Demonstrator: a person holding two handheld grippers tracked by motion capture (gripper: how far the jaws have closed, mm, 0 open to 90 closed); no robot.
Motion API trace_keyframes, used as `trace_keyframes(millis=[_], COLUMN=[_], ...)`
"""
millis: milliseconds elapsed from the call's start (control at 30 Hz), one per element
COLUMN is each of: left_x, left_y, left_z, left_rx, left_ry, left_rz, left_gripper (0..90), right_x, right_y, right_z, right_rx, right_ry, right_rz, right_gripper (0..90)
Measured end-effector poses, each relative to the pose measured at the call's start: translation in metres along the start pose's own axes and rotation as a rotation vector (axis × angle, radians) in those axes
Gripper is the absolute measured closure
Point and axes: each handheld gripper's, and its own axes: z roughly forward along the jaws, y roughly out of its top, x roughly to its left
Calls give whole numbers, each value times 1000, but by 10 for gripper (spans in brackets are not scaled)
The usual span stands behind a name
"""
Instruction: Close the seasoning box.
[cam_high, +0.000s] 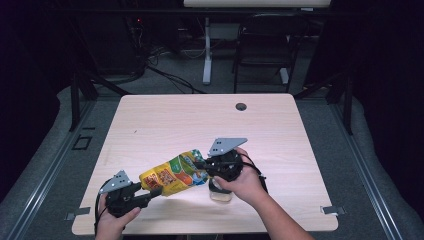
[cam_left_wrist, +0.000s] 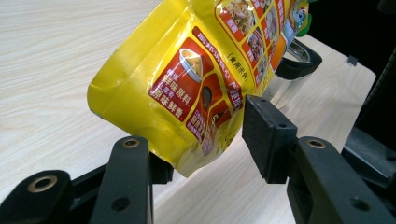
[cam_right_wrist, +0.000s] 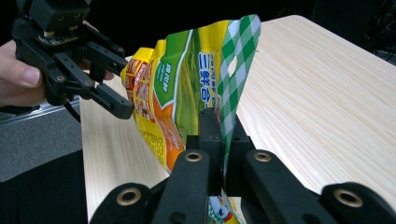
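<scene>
Two hands enter from the bottom edge of the high view, each carrying one of my tongs. My left gripper sits at the lower left of that frame, pointing right and slightly up, its jaws standing apart around the bottom corner of the yellow snack pouch; in the left gripper view one pad stands just clear of the printed foil, while the other is hidden behind the pouch, so I cannot tell whether it touches. My right gripper comes in from the lower centre, my hand wrapped over it, with its jaws clamped together on the green checked top edge of the pouch. The pouch hangs tilted between the two tongs, above the table. A clear jar stands on the table right under my right hand. The tabletop is pale wood with a round hole near its far edge. Beyond it, at the top of the frame, the room is dark, with a black chair and cables on the grey floor.
</scene>
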Motion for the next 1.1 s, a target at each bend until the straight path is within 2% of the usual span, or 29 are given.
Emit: trace_keyframes(millis=[367, 500, 700, 833, 1100], left_x=[-5, -7, -10, -11, -14], left_y=[6, 10, 15, 16, 17], left_z=[4, 5, 5, 4, 1], left_rx=[9, 27, 25, 25, 28], left_ry=[11, 17, 27, 35, 55], left_rz=[3, 22, 27, 29, 31], left_gripper=[563, 563, 563, 564, 570], right_x=[-6, -7, -10, -10, -7], right_y=[-14, -20, -28, -30, -33], right_z=[-4, -7, -9, -9, -8], right_rx=[-46, -61, -102, -108, -90], right_ry=[12, 9, 28, 23, 10], right_rz=[11, 18, 64, 68, 45], right_gripper=[900, 900, 900, 899, 897])
